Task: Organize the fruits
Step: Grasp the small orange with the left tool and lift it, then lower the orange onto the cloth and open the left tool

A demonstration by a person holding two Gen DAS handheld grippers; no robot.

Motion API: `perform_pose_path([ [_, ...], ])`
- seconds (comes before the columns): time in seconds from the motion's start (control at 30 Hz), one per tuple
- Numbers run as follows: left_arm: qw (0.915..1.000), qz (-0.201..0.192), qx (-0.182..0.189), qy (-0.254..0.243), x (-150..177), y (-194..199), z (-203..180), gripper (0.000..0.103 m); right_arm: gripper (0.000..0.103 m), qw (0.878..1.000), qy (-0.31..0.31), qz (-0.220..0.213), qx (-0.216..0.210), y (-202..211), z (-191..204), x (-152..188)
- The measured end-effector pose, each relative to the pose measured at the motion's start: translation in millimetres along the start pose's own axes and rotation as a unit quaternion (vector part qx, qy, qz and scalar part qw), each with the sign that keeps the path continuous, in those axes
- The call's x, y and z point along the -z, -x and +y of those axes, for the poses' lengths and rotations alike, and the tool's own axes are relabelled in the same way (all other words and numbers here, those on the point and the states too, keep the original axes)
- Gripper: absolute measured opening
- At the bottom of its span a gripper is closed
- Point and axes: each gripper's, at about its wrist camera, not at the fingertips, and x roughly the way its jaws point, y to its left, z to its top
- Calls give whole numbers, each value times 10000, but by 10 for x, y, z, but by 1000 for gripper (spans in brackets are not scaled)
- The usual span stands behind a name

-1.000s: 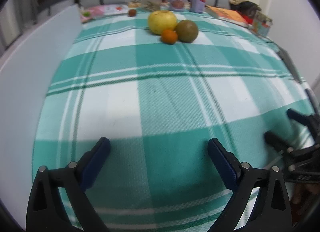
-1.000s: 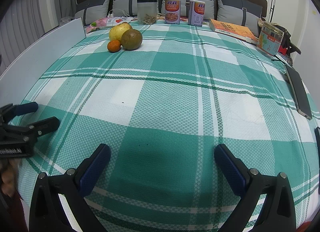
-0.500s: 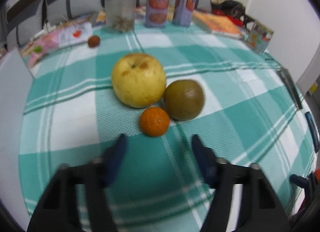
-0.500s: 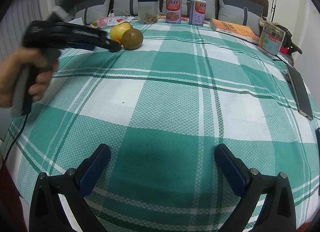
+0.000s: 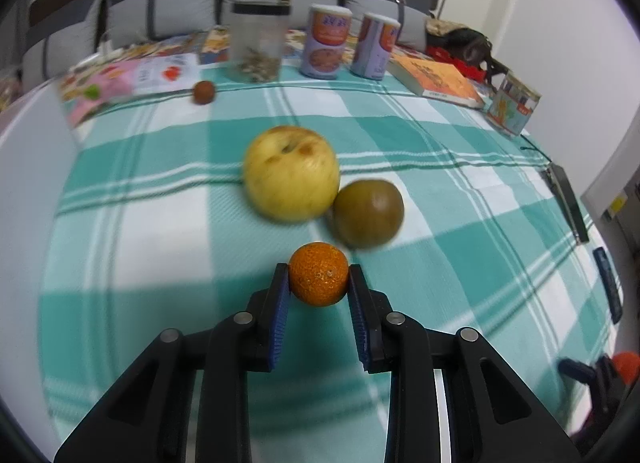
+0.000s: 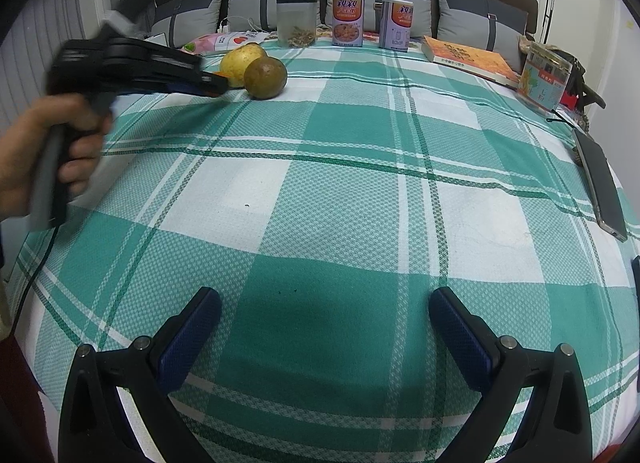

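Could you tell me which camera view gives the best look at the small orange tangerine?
The left wrist view: the small orange tangerine sits centred and sharp, clamped between the left gripper fingers. In the right wrist view only an orange sliver shows behind the left gripper, beside the yellow apple.

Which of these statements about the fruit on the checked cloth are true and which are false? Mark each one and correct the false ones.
1. The left tongs are closed on the small orange. True.
2. The right tongs hold the brown fruit. False: they are open and hold nothing.
3. The yellow apple touches the brown fruit. True.
4. The clear jar lies on its side. False: it stands upright.
5. The book lies beside the apple. False: it lies far off, at the right near the pillows.
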Motion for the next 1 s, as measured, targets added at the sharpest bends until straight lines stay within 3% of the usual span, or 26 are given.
perform_pose_path([
  [0.2,9992,165,-250,247,590,595,110,29,103,10000,0,2,-1,0,0,3],
  [0.43,9966,283,-676,378,1182,735,270,32,103,10000,1,1,0,-1,-2,3],
  [0.53,9954,94,-831,463,1297,756,306,64,103,10000,0,-7,8,-2,2,4],
  [0.57,9946,74,-919,478,1318,750,304,83,103,10000,-3,-11,12,-5,2,2],
  [0.73,9913,-16,-1286,275,1389,689,257,90,103,10000,-1,81,-9,-15,0,-17],
  [0.8,9913,-16,-1274,315,1396,694,284,92,103,9995,55,279,-157,-22,-24,-182],
  [0.87,9913,-32,-1277,313,1403,694,291,92,103,9993,175,-25,-319,46,-5,-391],
  [0.93,9912,-31,-1291,304,1405,693,285,92,103,9979,473,-250,-369,36,73,-773],
  [1.0,9912,-31,-1287,300,1402,693,286,93,103,9958,571,-152,-702,-149,161,-1224],
])
